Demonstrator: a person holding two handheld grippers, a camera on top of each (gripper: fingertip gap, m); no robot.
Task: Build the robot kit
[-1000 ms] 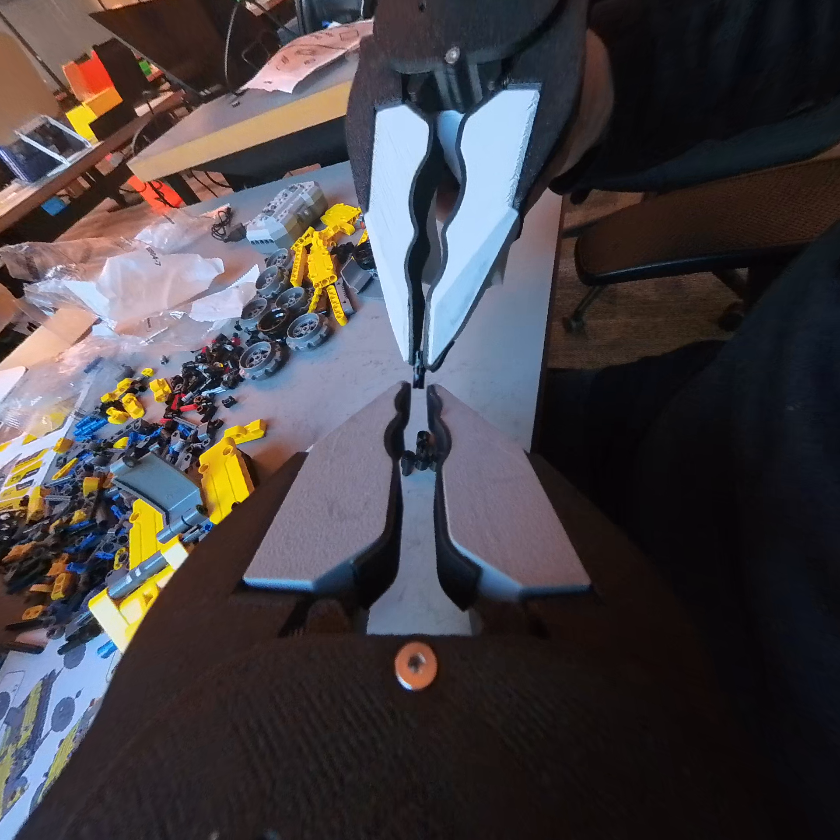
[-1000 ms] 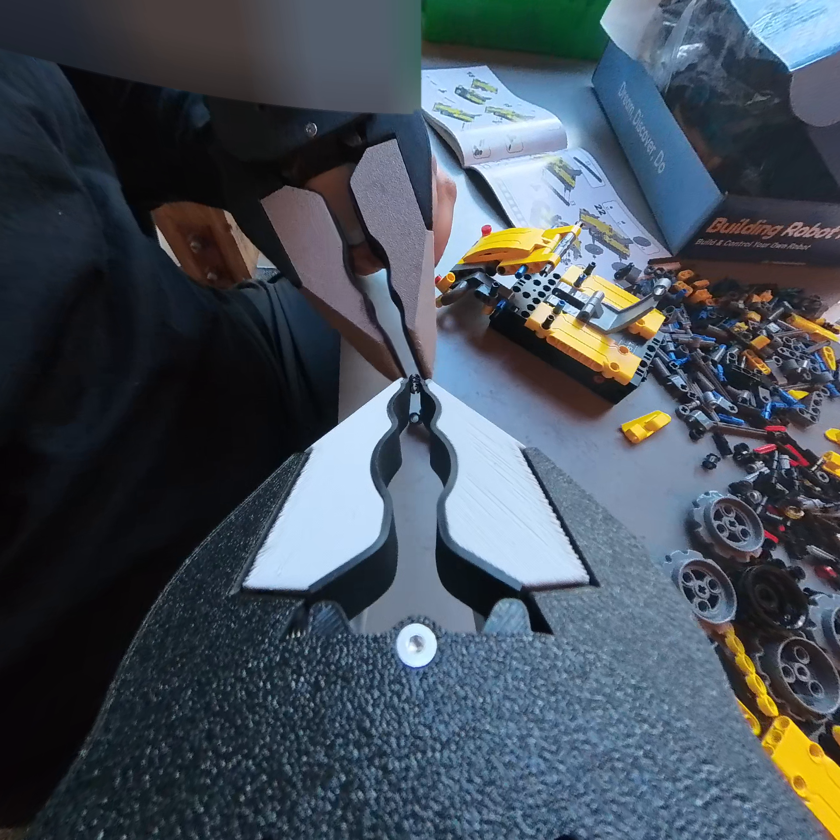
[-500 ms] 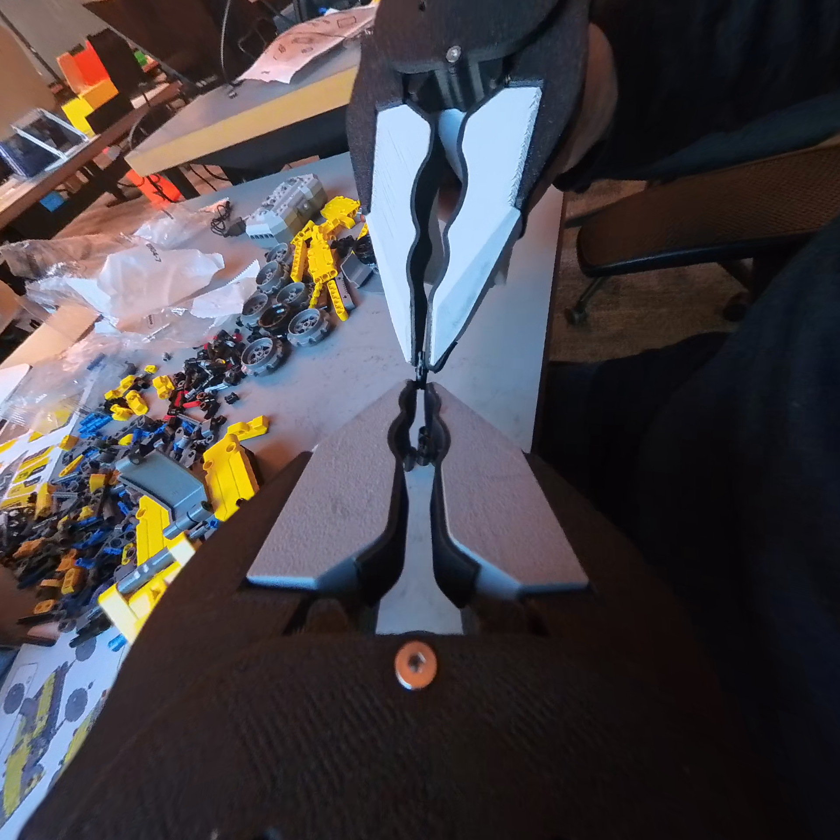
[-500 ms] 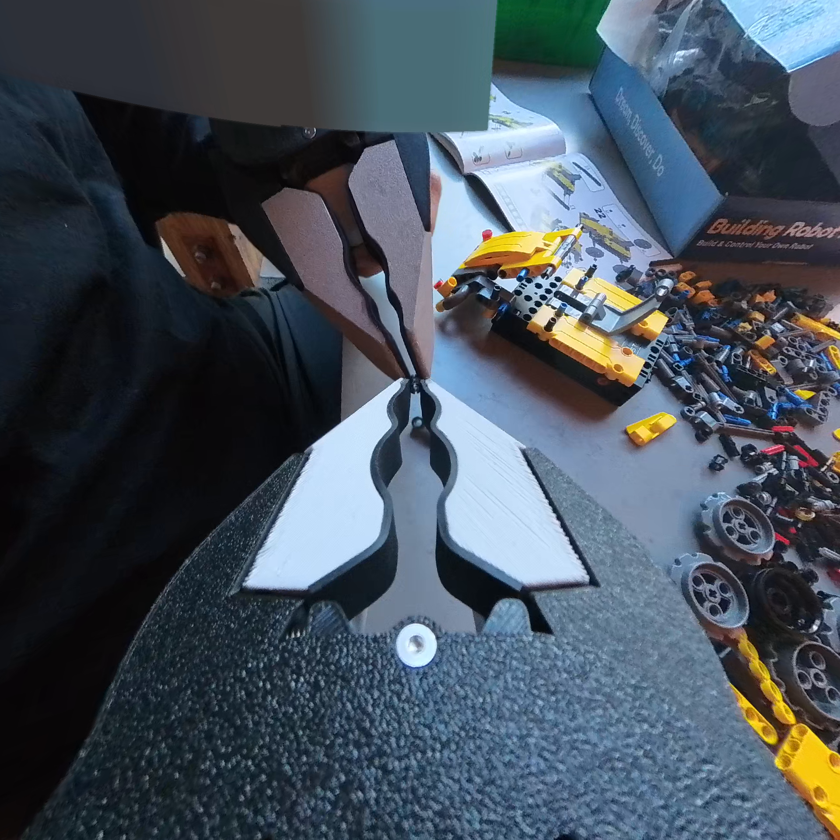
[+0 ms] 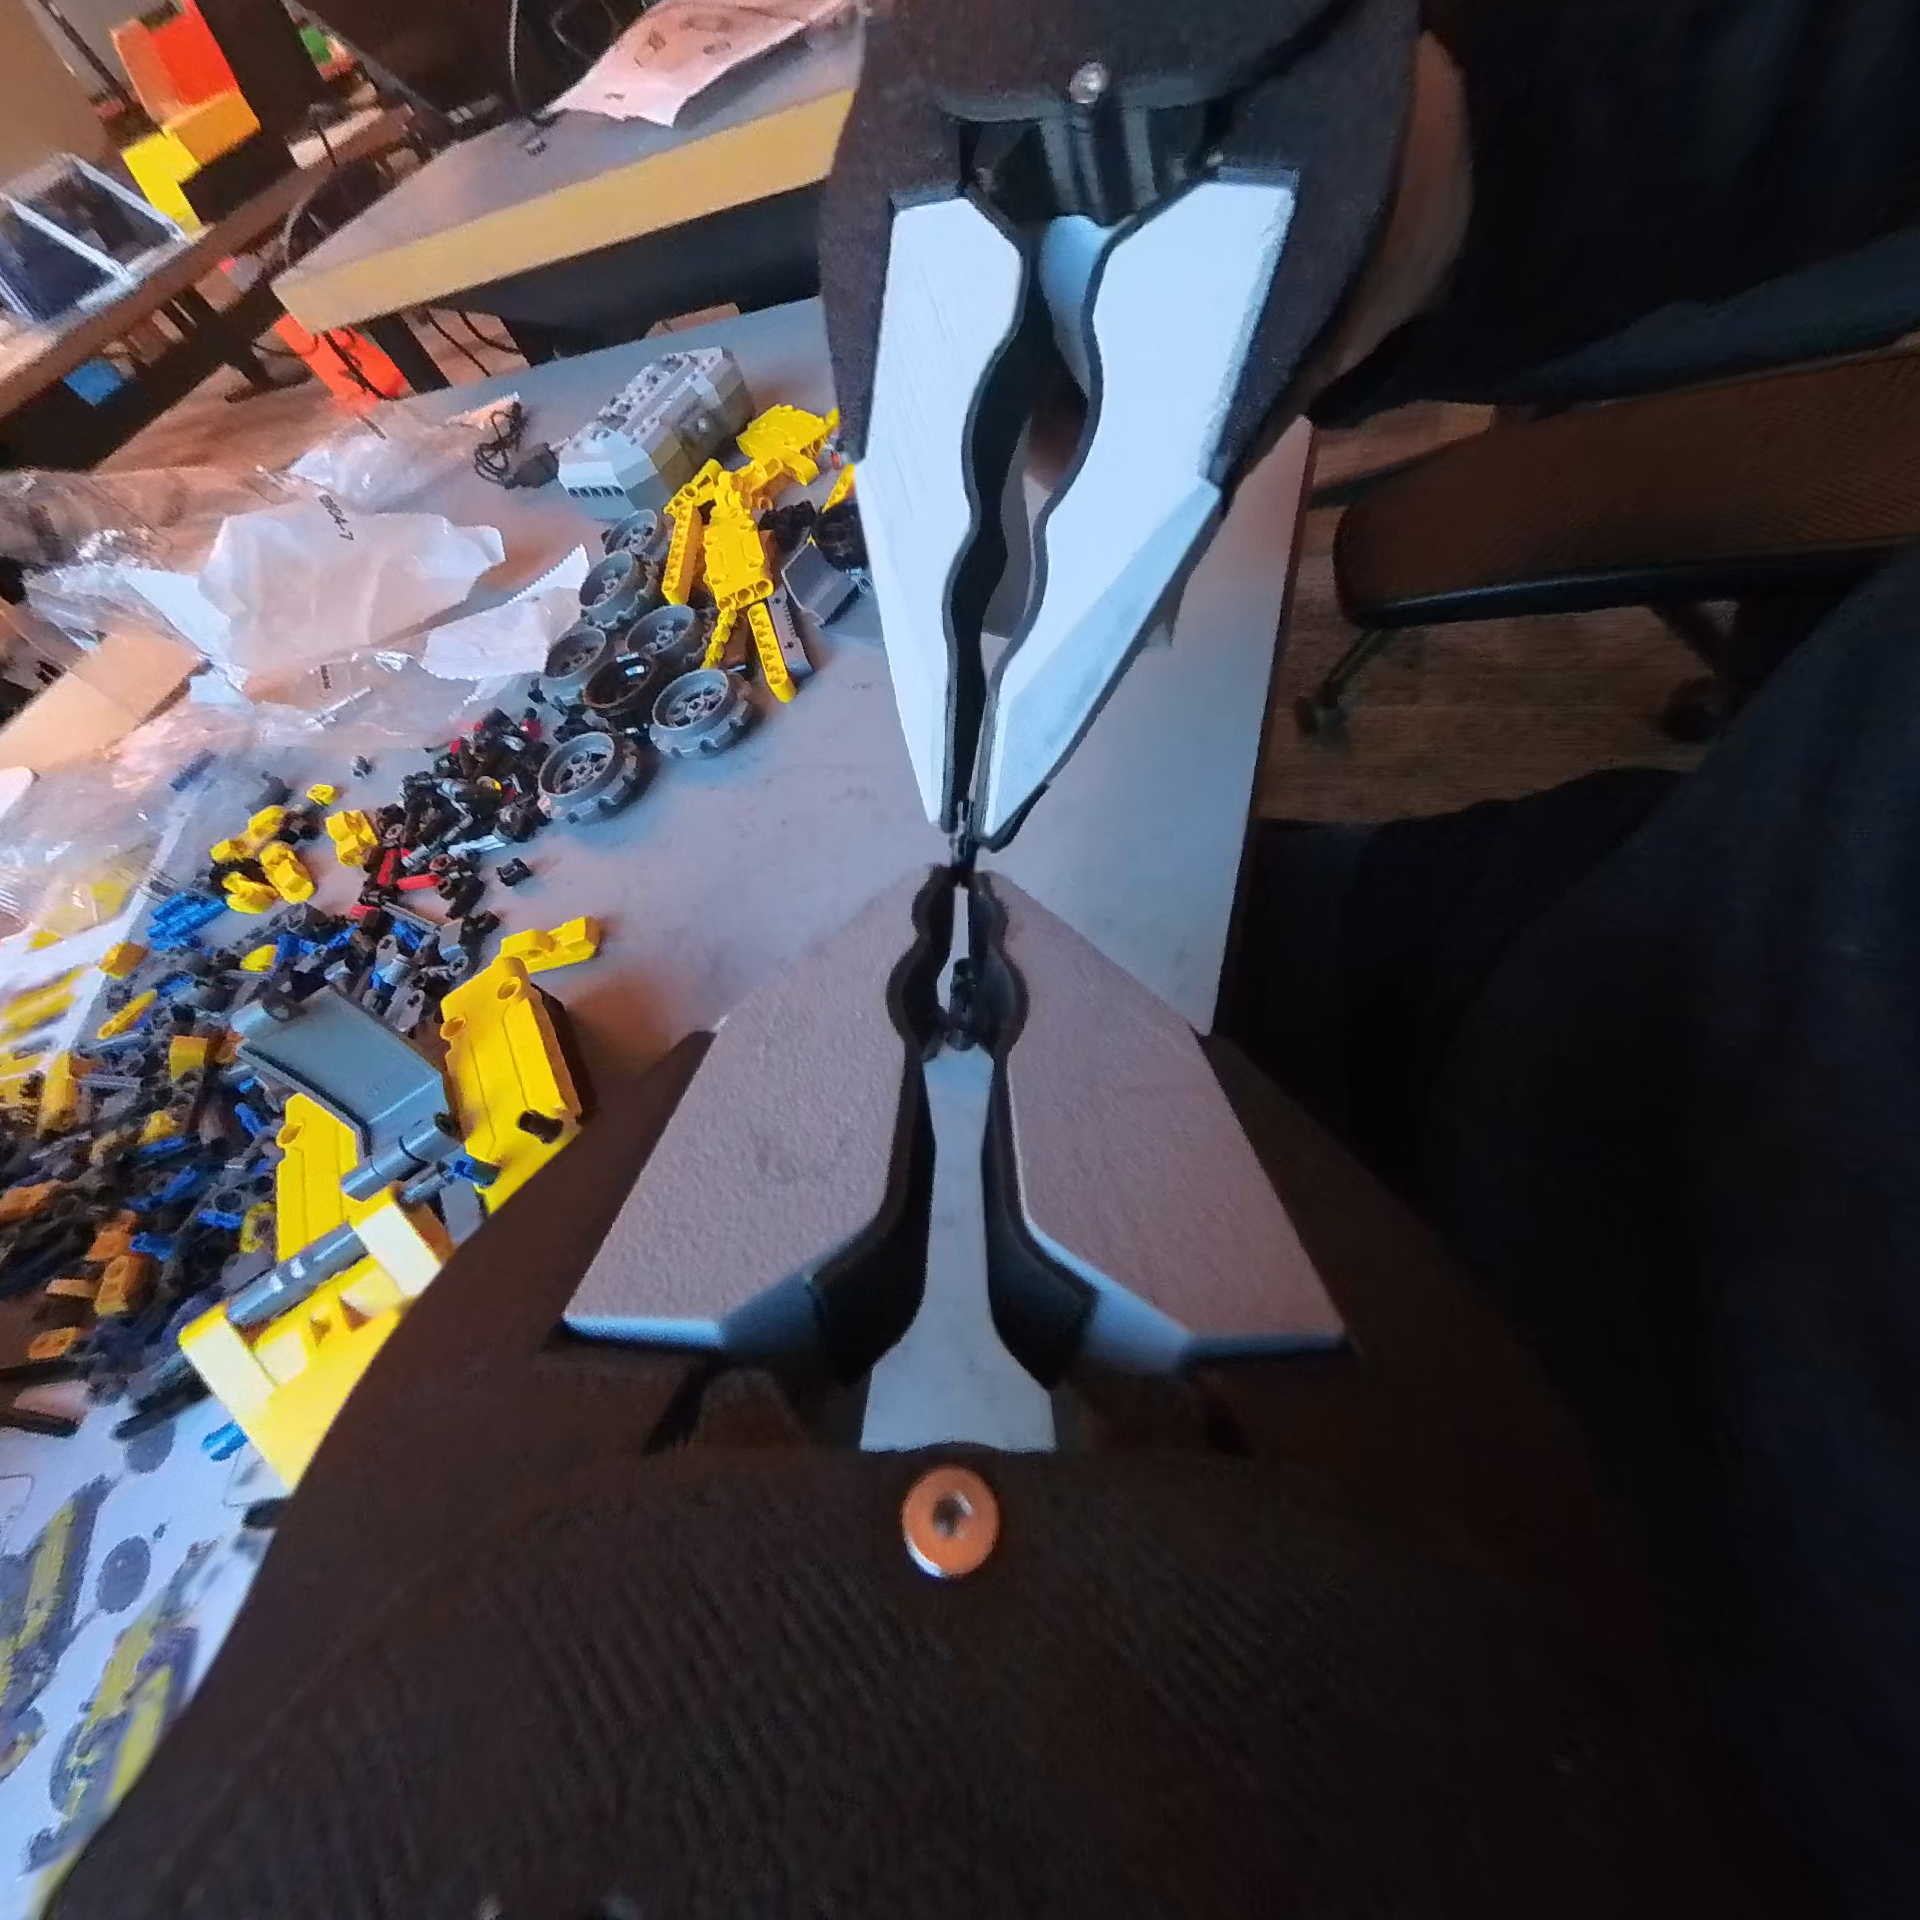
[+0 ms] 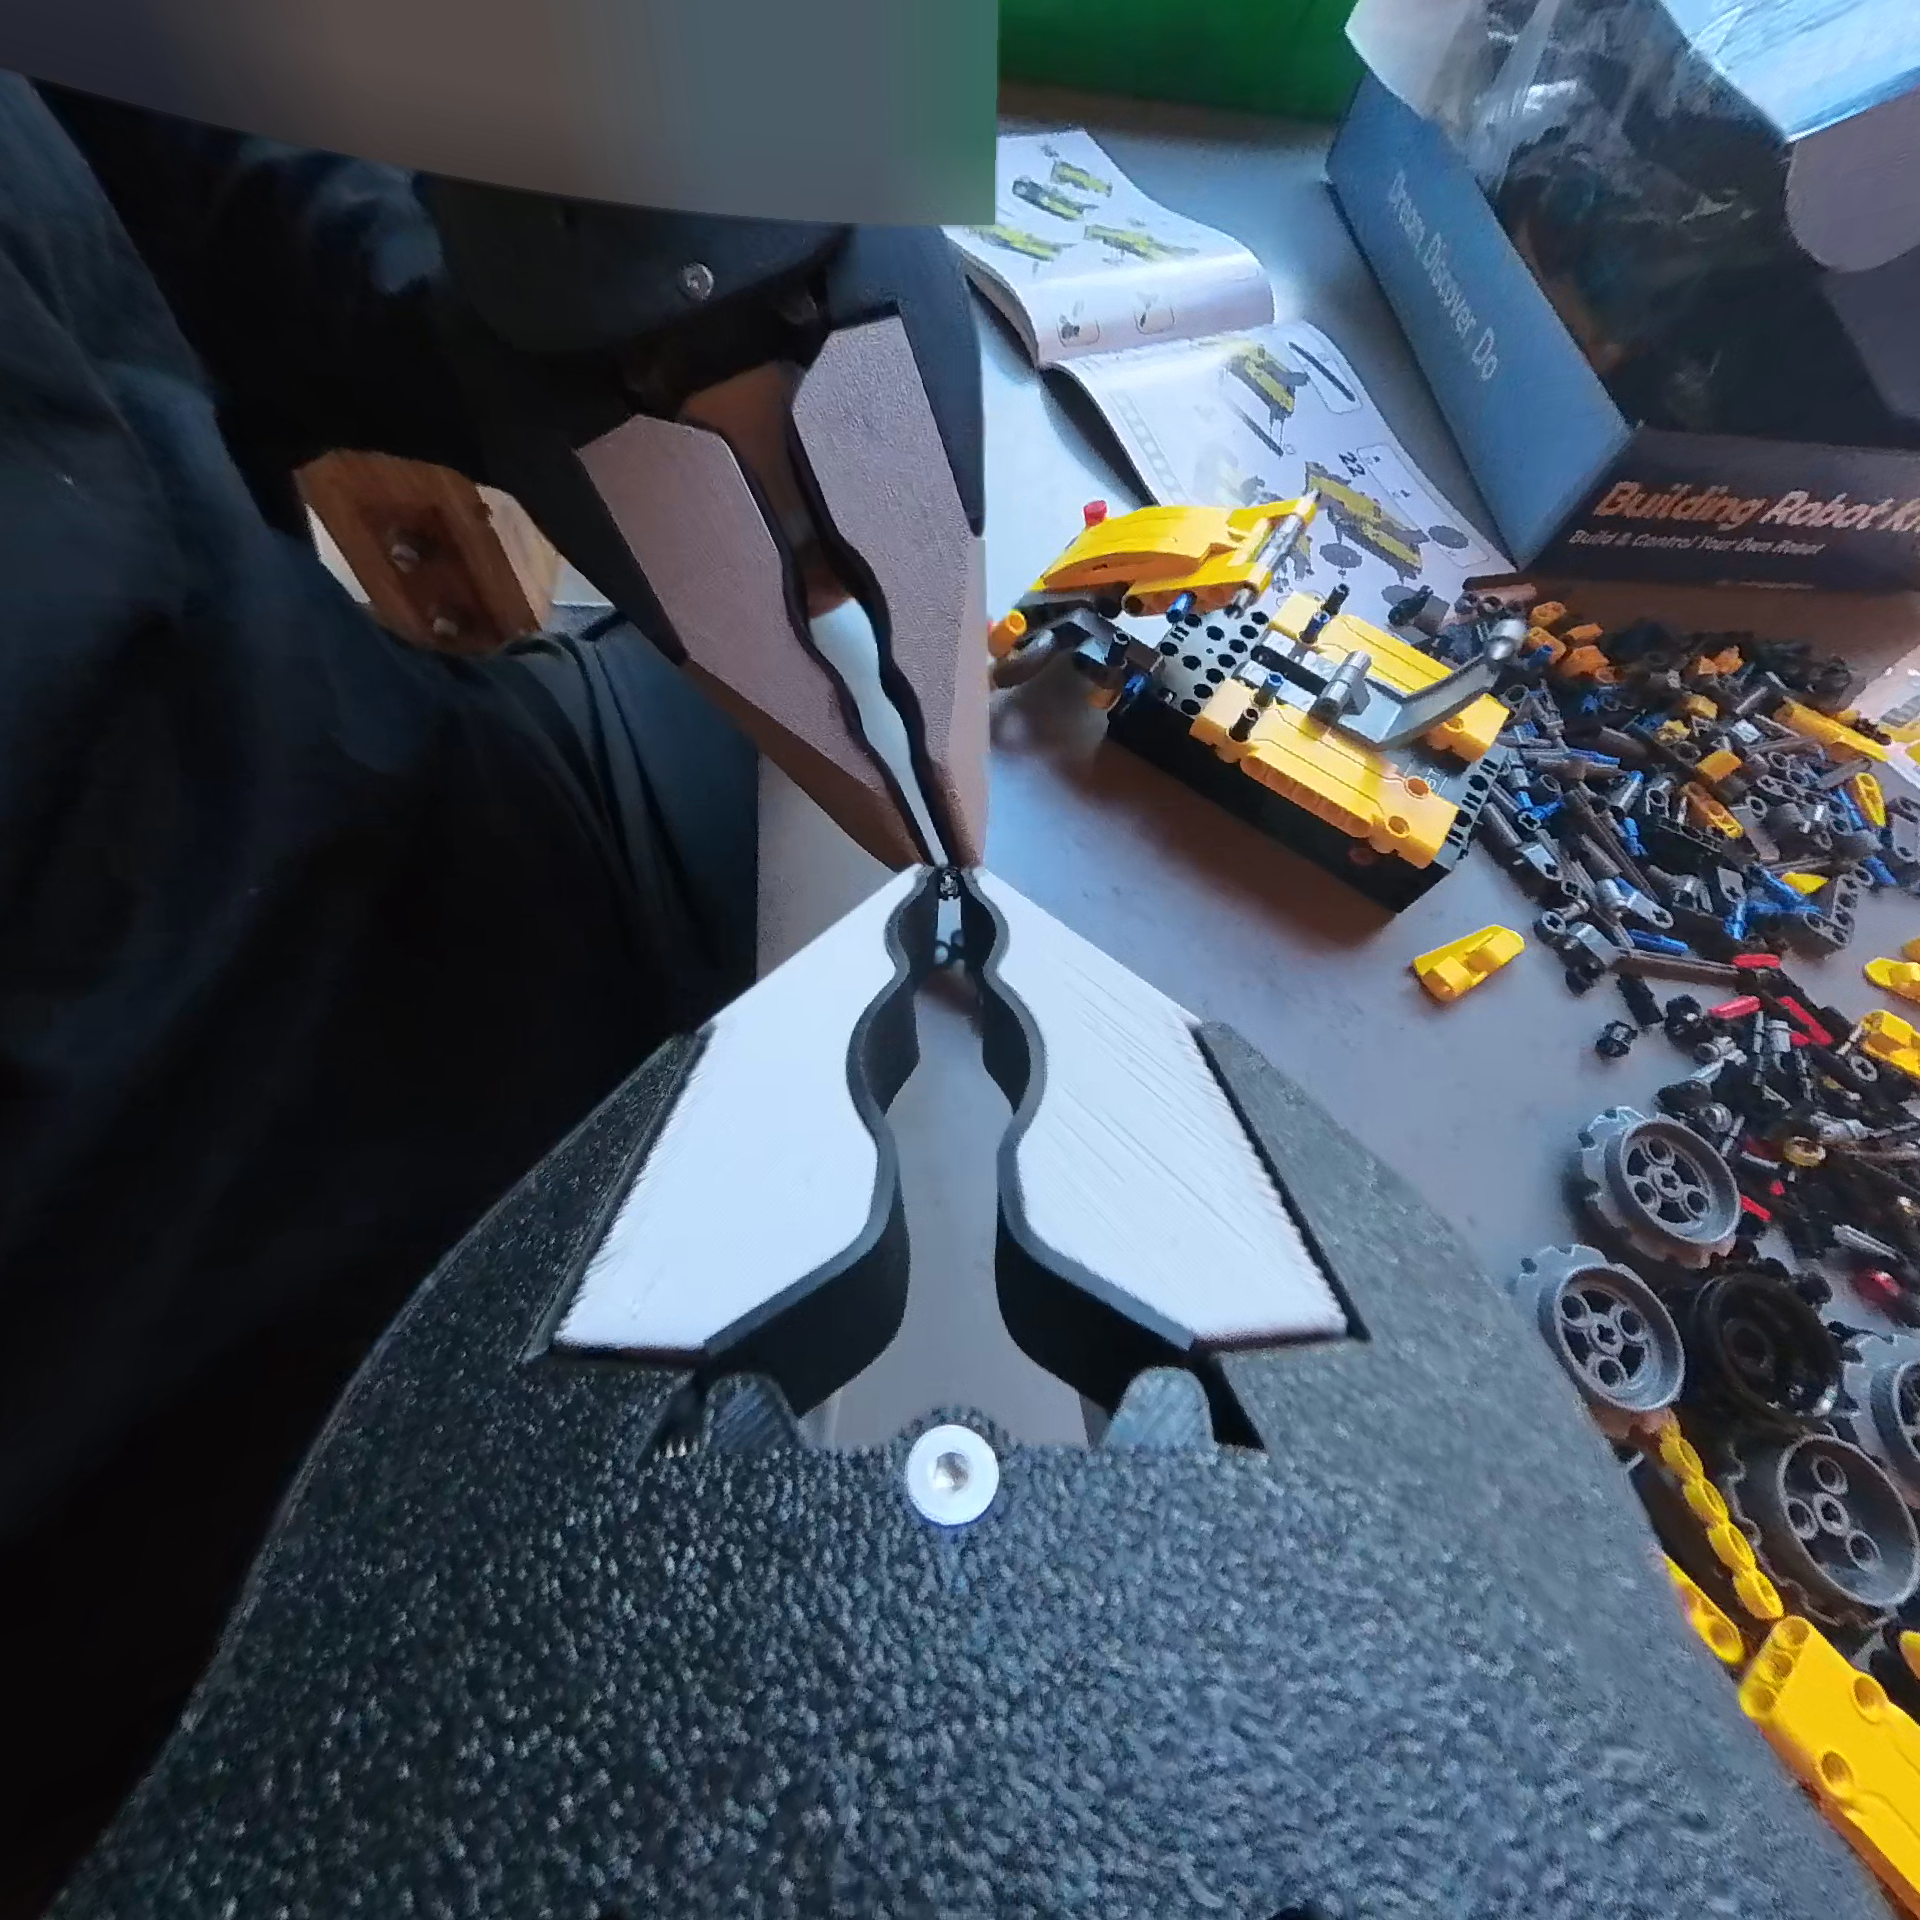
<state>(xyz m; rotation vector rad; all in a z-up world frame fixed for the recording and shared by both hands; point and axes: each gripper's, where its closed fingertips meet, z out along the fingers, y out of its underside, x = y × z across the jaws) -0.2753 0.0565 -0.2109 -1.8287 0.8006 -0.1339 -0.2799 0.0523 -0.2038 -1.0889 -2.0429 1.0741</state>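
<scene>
Black, thin connector piece [image 5: 964,971] sits pinched between both your tools, its shape hard to make out. Left gripper [image 5: 966,883] and right gripper [image 6: 948,883] meet tip to tip, both clamped on it, above grey table [image 5: 790,831] edge.

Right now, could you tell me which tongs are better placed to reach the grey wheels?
Probably the right tongs: the grey wheels lie just beside them, while the left tongs sit nearer the yellow model. Both are shut on a small black piece.

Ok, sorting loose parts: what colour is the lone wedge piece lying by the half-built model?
Yellow wedge piece, clearest in the right wrist view.
</scene>
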